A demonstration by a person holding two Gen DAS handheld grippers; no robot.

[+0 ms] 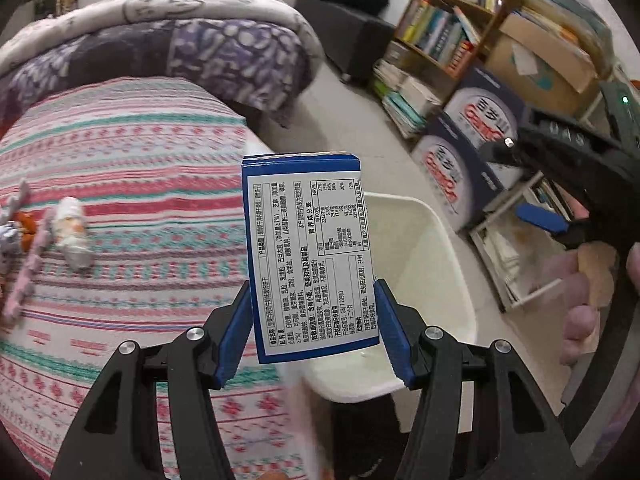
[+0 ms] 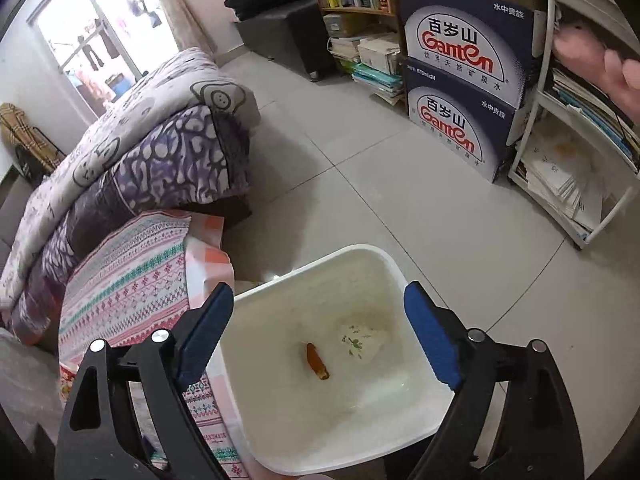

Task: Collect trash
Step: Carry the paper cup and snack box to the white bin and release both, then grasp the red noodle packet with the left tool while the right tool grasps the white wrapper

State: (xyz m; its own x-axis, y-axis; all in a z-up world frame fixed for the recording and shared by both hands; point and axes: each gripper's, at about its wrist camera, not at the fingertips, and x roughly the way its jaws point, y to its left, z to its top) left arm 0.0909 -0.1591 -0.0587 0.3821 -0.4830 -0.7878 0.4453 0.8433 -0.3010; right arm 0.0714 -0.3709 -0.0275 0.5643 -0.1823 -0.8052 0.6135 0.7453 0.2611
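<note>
You are partway through the clear-up: your left gripper [image 1: 314, 326] is clamped on a blue-and-white snack box [image 1: 310, 256], its blue pads pressing the box's two side edges and holding it upright, above the edge of the table and just short of the white bin [image 1: 448, 280]. Your right gripper [image 2: 320, 336] hangs over the bin's mouth with its jaws spread wide and nothing between them; an orange scrap [image 2: 317, 361] and a crumpled white tissue [image 2: 362, 340] already lie on the bin's floor. The next move, as I judge it, is to carry the box across until it sits fully over the opening, then release so it drops clear of the rim. More litter seems to wait on the striped tablecloth [image 1: 120, 184], where a small wrapper [image 1: 72, 232] lies at the far left. The bin stands on a pale tiled floor [image 2: 360, 184] beside the table, with a quilt-covered sofa [image 2: 132, 148], stacked water cartons [image 2: 460, 92] and bookshelves [image 1: 452, 20] around.
</note>
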